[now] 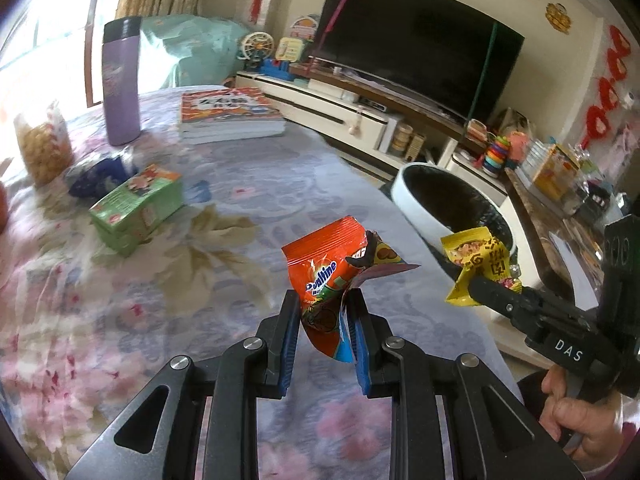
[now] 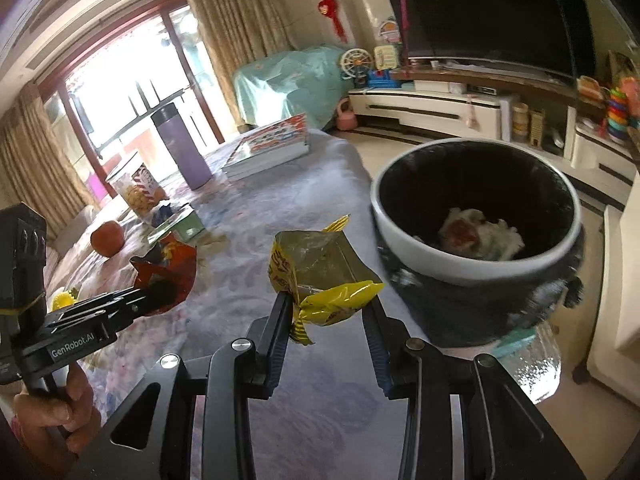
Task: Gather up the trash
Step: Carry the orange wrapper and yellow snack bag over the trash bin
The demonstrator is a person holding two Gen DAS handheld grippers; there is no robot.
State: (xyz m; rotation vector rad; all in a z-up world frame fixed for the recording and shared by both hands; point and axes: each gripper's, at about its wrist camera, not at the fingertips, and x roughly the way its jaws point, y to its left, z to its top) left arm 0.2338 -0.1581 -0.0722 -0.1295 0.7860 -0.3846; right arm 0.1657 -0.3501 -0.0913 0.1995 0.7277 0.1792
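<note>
The left hand-held gripper [image 1: 323,312] pinches an orange snack wrapper [image 1: 324,276] between its blue pads, the torn top standing up above the fingertips. Just to its right, the right hand-held gripper [image 2: 326,312] grips a crumpled yellow wrapper [image 2: 320,276], the packet bulging between the fingers; a hand [image 1: 576,416] curls round its handle low at the right of the left wrist view. Both grippers tilt downward over the desk [image 1: 224,264], whose floral cloth lies bare directly beneath and ahead of them. The desk's right edge runs close beside the right hand-held gripper, and just past that edge stands the white-rimmed trash bin [image 2: 472,258] with a black liner, crumpled waste lying at its bottom. Its mouth is open and unobstructed. Farther ahead and left of the left hand-held gripper lie a green box [image 1: 136,208], a purple bottle [image 1: 120,80] and a stack of books [image 1: 230,116], well apart from both wrappers.
</note>
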